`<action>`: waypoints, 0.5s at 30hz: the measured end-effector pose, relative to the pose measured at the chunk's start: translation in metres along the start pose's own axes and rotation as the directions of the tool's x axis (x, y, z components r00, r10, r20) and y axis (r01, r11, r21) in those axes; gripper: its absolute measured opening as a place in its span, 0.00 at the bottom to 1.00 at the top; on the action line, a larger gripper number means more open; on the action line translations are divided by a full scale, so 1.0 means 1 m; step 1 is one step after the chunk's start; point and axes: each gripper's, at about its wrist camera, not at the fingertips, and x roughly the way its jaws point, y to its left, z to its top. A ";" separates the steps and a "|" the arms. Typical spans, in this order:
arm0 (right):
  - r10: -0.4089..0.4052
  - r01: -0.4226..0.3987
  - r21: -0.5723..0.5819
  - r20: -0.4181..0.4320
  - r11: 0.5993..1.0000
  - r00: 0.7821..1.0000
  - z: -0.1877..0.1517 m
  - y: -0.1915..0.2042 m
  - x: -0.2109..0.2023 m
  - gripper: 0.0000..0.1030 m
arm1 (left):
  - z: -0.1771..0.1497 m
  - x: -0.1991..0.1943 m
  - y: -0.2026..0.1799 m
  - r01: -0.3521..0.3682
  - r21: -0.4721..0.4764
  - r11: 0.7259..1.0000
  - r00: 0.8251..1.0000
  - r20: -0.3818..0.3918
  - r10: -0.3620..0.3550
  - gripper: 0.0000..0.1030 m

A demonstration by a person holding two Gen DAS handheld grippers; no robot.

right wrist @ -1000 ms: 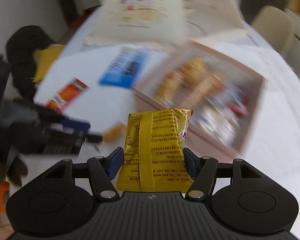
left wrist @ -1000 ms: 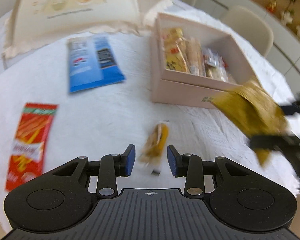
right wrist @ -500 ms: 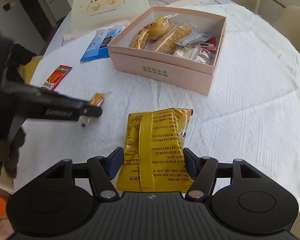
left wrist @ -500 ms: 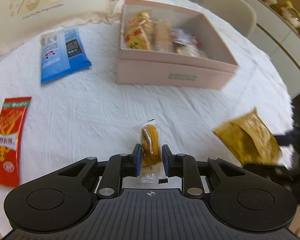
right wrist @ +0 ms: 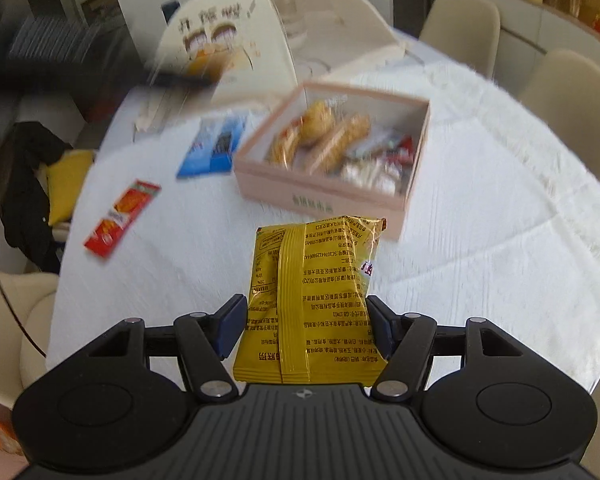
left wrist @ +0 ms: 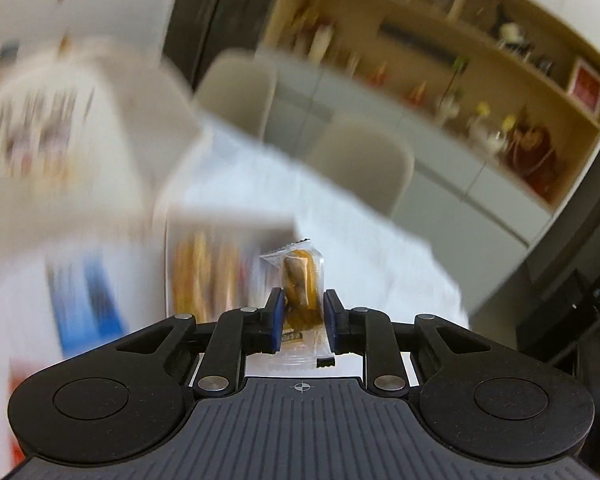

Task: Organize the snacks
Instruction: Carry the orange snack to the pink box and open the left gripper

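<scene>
Since half a second ago we had lifted the small clear-wrapped snack off the table, left gripper clamped on it; right gripper pinched the yellow packet, lengthwise toward the pink box ahead.

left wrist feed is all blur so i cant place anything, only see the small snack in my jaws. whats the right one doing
Observer: The right gripper is shut on a yellow bag, held above the tablecloth.
Operator: is the box still open
Observer: Yes, the pink box has no lid on and holds several wrapped snacks.
Operator: anything left loose on the table
Observer: A red packet and a blue packet lie flat to the left of the box.
</scene>
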 end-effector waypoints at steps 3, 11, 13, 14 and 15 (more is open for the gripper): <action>-0.008 0.009 -0.011 0.034 1.000 0.999 0.006 0.001 -0.007 0.63 | 0.048 0.029 0.003 0.040 -0.036 0.999 0.999 0.005 -0.040 0.29; -0.042 0.040 0.031 0.051 0.999 0.998 0.012 -0.023 -0.010 0.63 | 0.022 0.030 0.038 0.014 -0.201 0.979 0.998 0.055 -0.003 0.29; -0.055 0.052 0.042 0.055 0.998 0.997 0.022 -0.031 -0.008 0.63 | -0.008 0.024 0.054 -0.010 -0.273 0.962 0.999 0.031 0.019 0.29; -0.057 0.055 0.042 0.068 0.998 0.996 0.029 -0.034 -0.009 0.63 | -0.028 0.022 0.063 -0.025 -0.313 0.949 1.000 0.008 0.029 0.29; -0.057 0.054 0.038 0.087 0.998 0.995 0.039 -0.036 -0.011 0.63 | -0.044 0.021 0.072 -0.039 -0.348 0.937 0.999 -0.018 0.035 0.29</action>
